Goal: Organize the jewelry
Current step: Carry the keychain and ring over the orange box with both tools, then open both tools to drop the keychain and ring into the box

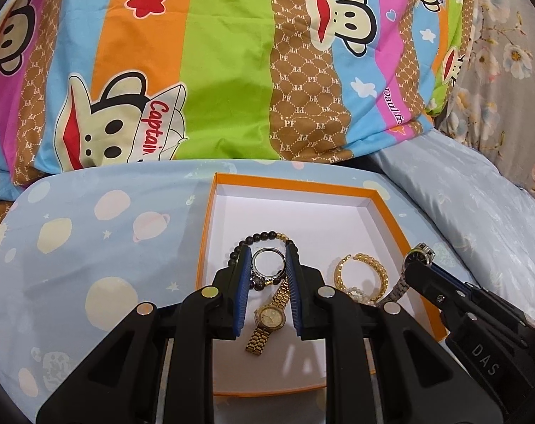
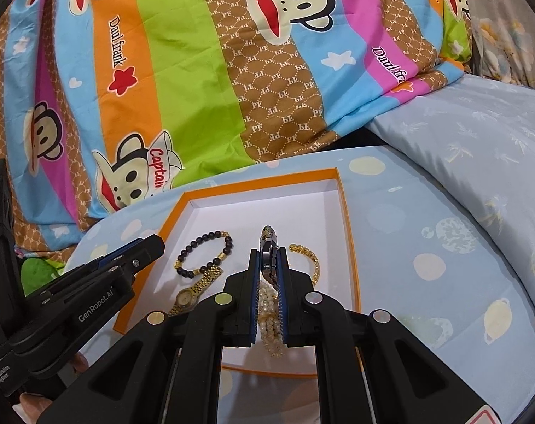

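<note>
Jewelry nearly all gathered in the orange box [image 1: 391, 208].
Gold watch [image 1: 269, 316], bead bracelet [image 2: 205, 252], gold chain bracelet [image 1: 364, 268] and pearls [image 2: 271, 321] lie inside; left gripper [image 1: 267, 265] clamps a silver ring [image 1: 265, 259], right gripper [image 2: 269, 265] a silver watch [image 2: 269, 243], both above the box, not yet released.

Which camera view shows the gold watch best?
The left wrist view: the gold watch lies whole between the left gripper's fingers, dial up. In the right wrist view it is smaller, partly hidden behind the right gripper.
</note>
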Demonstrator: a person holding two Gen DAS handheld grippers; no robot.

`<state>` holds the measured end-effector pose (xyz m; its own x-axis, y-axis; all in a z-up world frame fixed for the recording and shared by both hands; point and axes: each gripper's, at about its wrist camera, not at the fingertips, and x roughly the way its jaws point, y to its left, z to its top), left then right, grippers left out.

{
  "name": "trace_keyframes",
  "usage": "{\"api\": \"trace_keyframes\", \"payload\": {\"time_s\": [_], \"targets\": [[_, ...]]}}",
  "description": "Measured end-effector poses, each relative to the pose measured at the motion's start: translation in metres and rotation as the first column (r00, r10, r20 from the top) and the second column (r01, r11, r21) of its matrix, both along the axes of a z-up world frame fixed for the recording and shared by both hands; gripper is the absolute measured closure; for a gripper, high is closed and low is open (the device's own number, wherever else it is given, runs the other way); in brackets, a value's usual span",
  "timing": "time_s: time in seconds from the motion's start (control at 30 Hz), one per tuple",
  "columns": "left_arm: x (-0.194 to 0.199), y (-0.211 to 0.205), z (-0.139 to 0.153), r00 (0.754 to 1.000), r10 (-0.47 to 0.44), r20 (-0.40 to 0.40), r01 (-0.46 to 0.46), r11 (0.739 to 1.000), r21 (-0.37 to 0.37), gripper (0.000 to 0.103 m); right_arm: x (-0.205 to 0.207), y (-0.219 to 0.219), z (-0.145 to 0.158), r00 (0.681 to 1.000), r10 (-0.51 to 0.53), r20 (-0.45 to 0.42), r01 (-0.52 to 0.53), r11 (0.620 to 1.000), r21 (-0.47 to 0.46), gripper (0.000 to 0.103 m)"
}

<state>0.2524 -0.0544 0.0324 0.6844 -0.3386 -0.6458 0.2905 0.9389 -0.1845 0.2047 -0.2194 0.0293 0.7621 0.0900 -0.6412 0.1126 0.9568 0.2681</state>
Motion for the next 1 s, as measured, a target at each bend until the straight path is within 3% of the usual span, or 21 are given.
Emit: {"api": "trace_keyframes", "payload": {"time_s": [0.33,0.43,0.53,0.57,1.0], "targets": [[0.003,-0.001,-0.011,1.0,0.0,-0.025,0.001,1.0,0.014,0.084,0.006,0.0,-0.012,0.999,-0.013,-0.034,0.012,0.999,-0.03,0.094],[0.003,-0.001,-0.011,1.0,0.005,-0.026,-0.005,1.0,0.003,0.079,0.004,0.0,-0.011,1.0,-0.017,-0.016,0.016,0.999,-0.029,0.088],[-0.001,-0.002,-0.01,1.0,0.011,-0.002,-0.011,1.0,0.011,0.061,-0.003,-0.002,-0.004,0.999,-0.04,0.026,0.041,0.999,-0.035,0.065],[-0.002,-0.003,-0.009,1.0,0.011,0.007,-0.012,1.0,0.014,0.057,-0.004,-0.004,-0.002,0.998,-0.046,0.036,0.048,0.998,-0.031,0.063],[-0.005,-0.002,-0.008,1.0,0.014,0.019,-0.014,1.0,0.016,0.056,-0.007,-0.005,-0.001,0.998,-0.05,0.046,0.052,0.998,-0.03,0.062]]}}
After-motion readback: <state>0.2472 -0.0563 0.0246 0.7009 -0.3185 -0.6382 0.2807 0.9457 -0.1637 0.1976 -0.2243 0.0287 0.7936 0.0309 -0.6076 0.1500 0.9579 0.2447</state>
